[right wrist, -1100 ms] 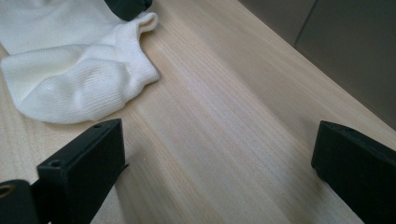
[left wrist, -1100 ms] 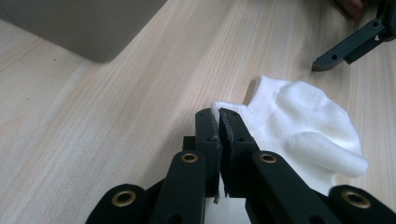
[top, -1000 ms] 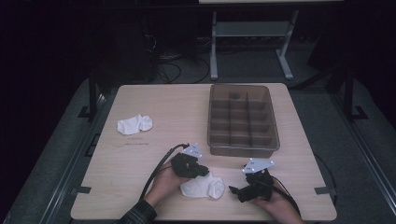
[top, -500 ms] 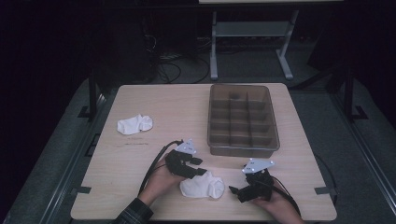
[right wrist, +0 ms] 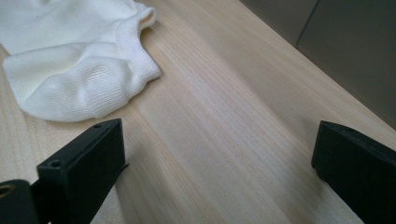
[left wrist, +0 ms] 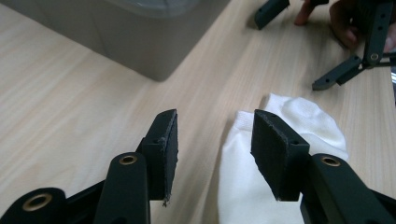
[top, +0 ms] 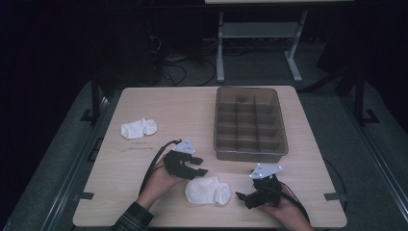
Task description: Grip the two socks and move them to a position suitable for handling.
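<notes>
A white sock (top: 209, 190) lies bunched near the table's front edge, between the two grippers. My left gripper (top: 200, 166) is just beyond the sock's far-left side. In the left gripper view the gripper (left wrist: 215, 140) is open, with one pad (left wrist: 275, 154) over the sock's (left wrist: 299, 121) edge and nothing pinched. My right gripper (top: 243, 198) sits to the right of the sock, pointing at it. In the right gripper view that gripper (right wrist: 219, 154) is wide open over bare wood, and the sock (right wrist: 79, 60) lies ahead at the upper left.
A brown compartment tray (top: 249, 152) stands at the back right, its near wall just beyond both grippers. A second white sock (top: 138, 128) lies at the far left. The table's front edge (top: 207, 225) is close behind the hands.
My left gripper has drawn back a little toward the far left, away from the sock. The sock and the right gripper have stayed in place.
</notes>
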Available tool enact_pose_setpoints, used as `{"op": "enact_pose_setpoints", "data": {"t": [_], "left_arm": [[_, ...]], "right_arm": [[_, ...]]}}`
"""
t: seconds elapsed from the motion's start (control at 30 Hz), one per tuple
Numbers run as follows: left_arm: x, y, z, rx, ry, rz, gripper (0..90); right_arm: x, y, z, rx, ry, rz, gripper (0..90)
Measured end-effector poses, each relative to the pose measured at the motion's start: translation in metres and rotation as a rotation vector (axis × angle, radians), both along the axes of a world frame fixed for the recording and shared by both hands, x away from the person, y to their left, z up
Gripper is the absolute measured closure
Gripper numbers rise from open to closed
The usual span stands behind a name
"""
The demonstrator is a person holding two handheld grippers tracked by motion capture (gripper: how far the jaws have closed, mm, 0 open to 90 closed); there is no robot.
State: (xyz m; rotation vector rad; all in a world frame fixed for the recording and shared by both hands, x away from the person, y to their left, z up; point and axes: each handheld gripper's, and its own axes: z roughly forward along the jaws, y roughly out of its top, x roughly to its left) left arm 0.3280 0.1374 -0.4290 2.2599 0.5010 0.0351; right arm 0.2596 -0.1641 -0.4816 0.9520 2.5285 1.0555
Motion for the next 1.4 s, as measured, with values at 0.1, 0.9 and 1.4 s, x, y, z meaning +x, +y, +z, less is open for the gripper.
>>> {"op": "enact_pose_setpoints", "data": {"t": [0.1,0.9,1.4], "left_arm": [[0.002,0.004,0.002,0.0,-0.004,0.009,51.3],[0.015,0.044,0.018,-0.048,-0.033,0.107,53.5],[0.023,0.069,0.03,-0.052,-0.057,0.161,54.4]], "right_arm": [[0.0,0.0,0.0,0.0,0.0,0.0,2.3],[0.0,0.0,0.0,0.0,-0.001,0.001,2.3],[0.0,0.0,0.0,0.0,-0.001,0.001,2.3]]}}
